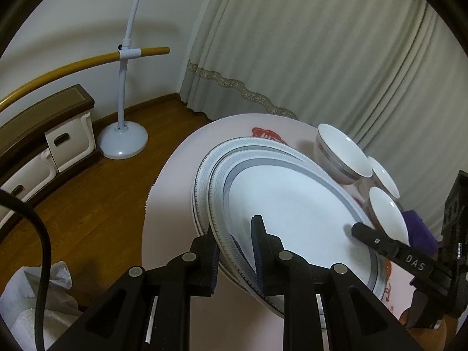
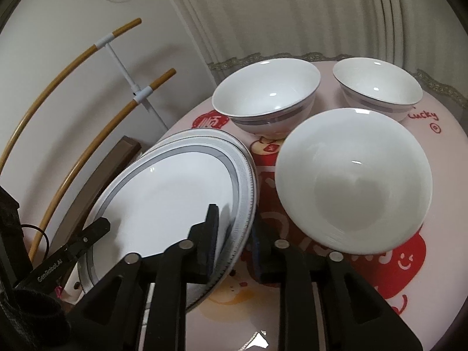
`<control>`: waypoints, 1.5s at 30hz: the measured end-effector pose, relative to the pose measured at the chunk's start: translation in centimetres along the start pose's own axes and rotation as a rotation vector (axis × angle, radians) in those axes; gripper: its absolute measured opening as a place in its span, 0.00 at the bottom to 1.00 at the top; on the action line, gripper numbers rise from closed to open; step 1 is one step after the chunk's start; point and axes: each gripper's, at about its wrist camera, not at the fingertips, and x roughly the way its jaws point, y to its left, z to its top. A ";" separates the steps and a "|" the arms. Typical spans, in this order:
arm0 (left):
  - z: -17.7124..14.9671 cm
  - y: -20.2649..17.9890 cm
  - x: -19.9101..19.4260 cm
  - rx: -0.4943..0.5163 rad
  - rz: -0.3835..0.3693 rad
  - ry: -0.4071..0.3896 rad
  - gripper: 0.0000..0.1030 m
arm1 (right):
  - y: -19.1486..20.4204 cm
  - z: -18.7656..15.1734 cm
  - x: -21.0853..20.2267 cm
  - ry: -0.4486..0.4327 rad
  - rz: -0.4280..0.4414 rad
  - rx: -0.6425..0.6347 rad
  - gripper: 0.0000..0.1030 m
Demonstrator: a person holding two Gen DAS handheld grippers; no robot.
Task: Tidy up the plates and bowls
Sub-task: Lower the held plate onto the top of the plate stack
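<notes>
top plate (image 1: 292,204) tilted, left gripper (image 1: 237,251) clamping rim

- The right tongs (image 2: 234,234) straddled the near rim of the top plate (image 2: 175,187), one finger over its face, the other outside the rim; whether the pads pressed on it could not be told.
- That plate lay on another plate (image 2: 201,135) on the pink table (image 2: 438,152).
- The left tongs (image 2: 96,228) reached over the plate's left edge.
- Three white bowls stood to the right: a near bowl (image 2: 354,187), a far-left bowl (image 2: 266,93) and a far-right bowl (image 2: 377,84).
</notes>
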 end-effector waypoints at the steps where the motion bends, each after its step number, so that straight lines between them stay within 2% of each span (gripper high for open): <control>1: 0.1 0.1 0.0 -0.002 0.002 0.000 0.17 | -0.2 -0.1 0.4 0.013 -0.002 0.010 0.24; 9: 0.1 0.3 0.2 0.004 0.009 0.001 0.17 | 0.0 -0.1 0.5 0.011 0.009 0.017 0.24; 16: 0.1 -0.2 0.6 0.027 0.024 0.000 0.17 | 0.0 -0.2 0.8 0.004 -0.013 0.015 0.25; 19: 0.1 -0.3 0.8 0.032 0.028 -0.002 0.17 | 0.7 -0.5 1.1 0.001 -0.055 -0.019 0.25; 21: 0.1 -0.3 0.9 0.034 0.030 -0.001 0.17 | 1.1 -0.7 1.3 0.000 -0.066 -0.034 0.30; 23: 0.1 -0.5 0.9 0.040 0.033 -0.003 0.17 | 1.1 -0.7 1.4 -0.002 -0.049 -0.024 0.35; 30: 0.2 -0.6 1.2 0.055 0.038 -0.008 0.17 | 0.9 -1.4 2.1 0.009 -0.032 0.003 0.37; 38: 0.3 -0.6 1.4 0.065 0.045 -0.011 0.17 | -0.1 -1.8 2.2 0.015 0.046 0.065 0.37; 45: 0.3 -0.8 1.5 0.083 0.054 -0.013 0.17 | -0.7 -1.7 2.4 0.011 0.066 0.061 0.35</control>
